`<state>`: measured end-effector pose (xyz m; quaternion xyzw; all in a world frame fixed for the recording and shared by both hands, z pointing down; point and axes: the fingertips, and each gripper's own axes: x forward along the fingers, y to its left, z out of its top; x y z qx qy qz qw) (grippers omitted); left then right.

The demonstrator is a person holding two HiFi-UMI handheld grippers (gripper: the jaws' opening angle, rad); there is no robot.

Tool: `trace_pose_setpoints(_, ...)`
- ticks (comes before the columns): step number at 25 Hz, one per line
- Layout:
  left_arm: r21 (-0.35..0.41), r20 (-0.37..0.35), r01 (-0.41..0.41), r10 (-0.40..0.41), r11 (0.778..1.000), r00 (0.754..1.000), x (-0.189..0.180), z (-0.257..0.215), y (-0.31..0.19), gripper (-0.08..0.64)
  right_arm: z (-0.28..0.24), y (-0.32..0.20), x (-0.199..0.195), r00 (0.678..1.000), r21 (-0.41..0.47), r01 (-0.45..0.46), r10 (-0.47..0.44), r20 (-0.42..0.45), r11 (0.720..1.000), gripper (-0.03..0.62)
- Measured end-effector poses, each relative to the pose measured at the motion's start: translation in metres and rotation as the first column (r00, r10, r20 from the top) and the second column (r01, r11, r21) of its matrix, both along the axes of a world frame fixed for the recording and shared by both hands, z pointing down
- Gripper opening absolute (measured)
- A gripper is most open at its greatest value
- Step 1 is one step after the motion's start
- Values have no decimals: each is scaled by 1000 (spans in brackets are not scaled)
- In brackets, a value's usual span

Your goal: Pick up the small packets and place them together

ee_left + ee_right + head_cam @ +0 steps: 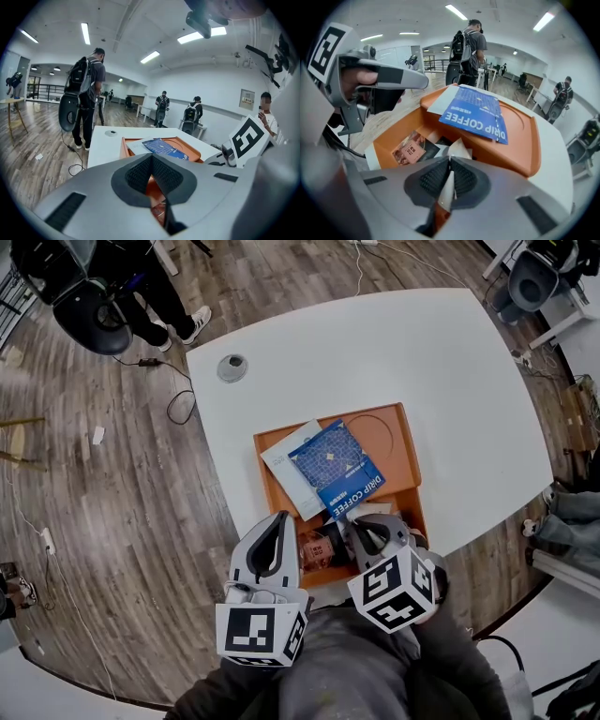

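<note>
Head view: white table (450,381) on a wood floor, w/ an orange tray (389,437) at its near edge. Tray's far part is a shallow flat section; its near part is a deeper compartment. A blue "DRIP COFFEE" packet (337,467) lies across the flat section, partly on top of a white sheet (286,470) to its left, and its near end overhangs the deep compartment. A small grey disc (232,367) sits far left on the table, well apart from the tray.

L gripper (152,157) hovers over the tray's near-left corner, pads meeting at the tips, nothing between them. R gripper (450,159) points steeply down into the near compartment, just right of the L one, pads pressed on a thin white packet (446,187) that stands edge-on between them.

A pinkish small packet (408,151) lies flat in the left of that compartment, w/ a dark packet beside it; can't tell more of the rest there. Ppl w/ backpacks stand far off in the room.
</note>
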<state>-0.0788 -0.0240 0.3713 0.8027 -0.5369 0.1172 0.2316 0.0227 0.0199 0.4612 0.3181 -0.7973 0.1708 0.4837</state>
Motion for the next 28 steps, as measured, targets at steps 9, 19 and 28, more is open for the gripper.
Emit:
trace_pose_setpoints(9,58,-5,-25,25,998,1000,2,-22,23,-5,-31,18,-10,999,79,-6,4,36,997,14)
trace_pose_setpoints(19,147,-10,-49,51,988,999,1,-54,39,-5,-75,30,-26,996,175,-10,-6,90,985,14)
trace_pose_setpoints(28,215,-19,-62,68,975,998,8,-82,32,-5,-123,9,-20,993,294,-53,19,119,954,14)
